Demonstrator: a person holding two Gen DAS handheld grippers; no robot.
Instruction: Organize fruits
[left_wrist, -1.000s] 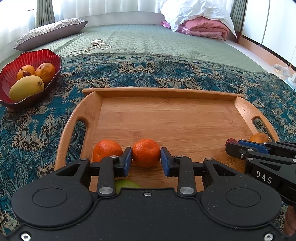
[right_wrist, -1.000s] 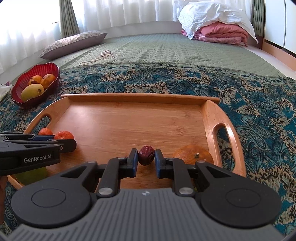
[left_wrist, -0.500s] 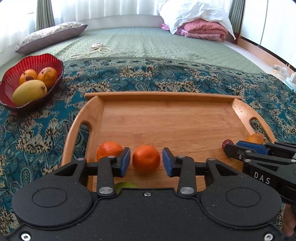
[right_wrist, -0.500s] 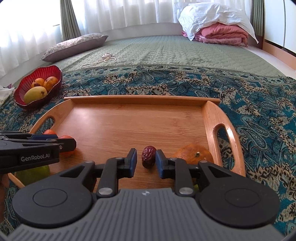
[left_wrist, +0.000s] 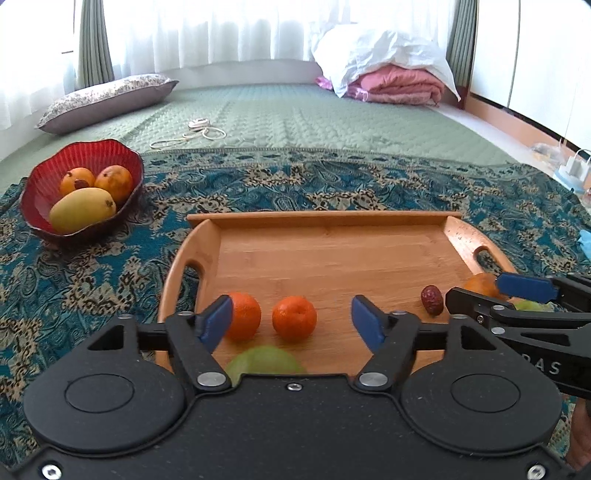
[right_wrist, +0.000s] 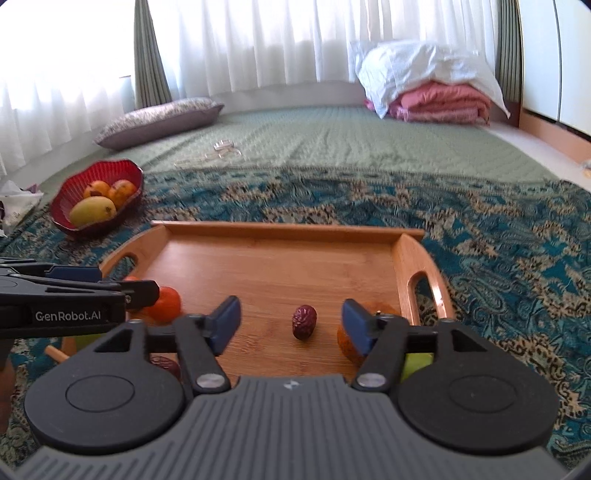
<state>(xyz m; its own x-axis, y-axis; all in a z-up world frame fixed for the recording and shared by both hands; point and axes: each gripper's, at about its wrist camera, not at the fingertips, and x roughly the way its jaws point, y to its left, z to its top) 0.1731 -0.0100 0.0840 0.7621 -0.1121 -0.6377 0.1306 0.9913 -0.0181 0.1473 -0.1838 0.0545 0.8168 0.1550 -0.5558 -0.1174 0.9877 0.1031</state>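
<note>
A wooden tray lies on the patterned blanket. My left gripper is open and empty, raised above two oranges at the tray's near left, with a green fruit just below them. My right gripper is open and empty above a dark red date. An orange fruit and a green fruit lie at the tray's near right, partly hidden by the right finger. Another date shows under the left finger.
A red bowl holds a mango and two orange fruits, left of the tray. A pillow, a cord and folded bedding lie on the green bed beyond.
Both grippers opened wide, let go of the orange and the date, and drew back and up. The fruits stay on the tray.
</note>
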